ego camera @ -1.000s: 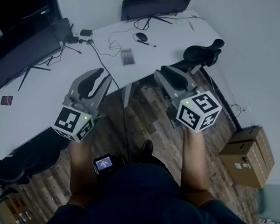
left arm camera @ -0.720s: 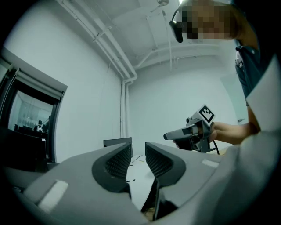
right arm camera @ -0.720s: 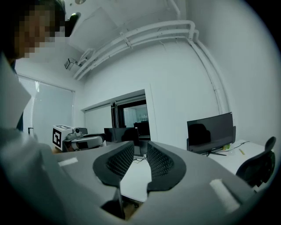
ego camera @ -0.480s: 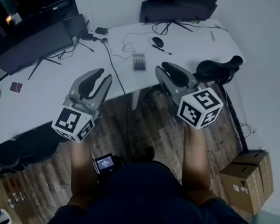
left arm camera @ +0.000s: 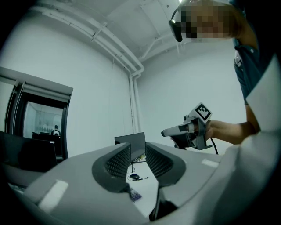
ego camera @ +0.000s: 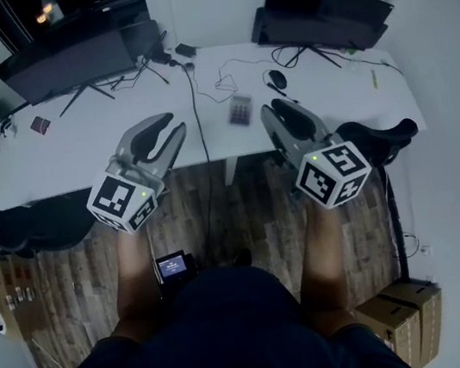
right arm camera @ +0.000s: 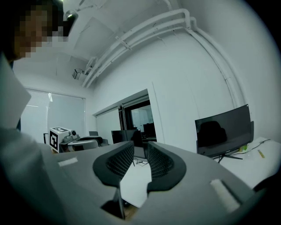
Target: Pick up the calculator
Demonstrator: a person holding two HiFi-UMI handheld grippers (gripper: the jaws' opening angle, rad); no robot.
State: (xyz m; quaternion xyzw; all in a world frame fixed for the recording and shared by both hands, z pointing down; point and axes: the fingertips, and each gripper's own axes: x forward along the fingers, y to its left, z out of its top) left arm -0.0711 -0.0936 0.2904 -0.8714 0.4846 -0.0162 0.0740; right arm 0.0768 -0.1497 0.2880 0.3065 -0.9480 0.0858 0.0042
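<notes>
The calculator (ego camera: 240,110) is lying flat on the white desk (ego camera: 102,148), near the mouse (ego camera: 279,80) (close to the desk's middle). The left gripper (ego camera: 174,131) and the right gripper (ego camera: 270,112) are hovering level at the desk's near edge, flanking the calculator and apart from it. Both grippers are holding their jaws slightly apart, with nothing between them.
</notes>
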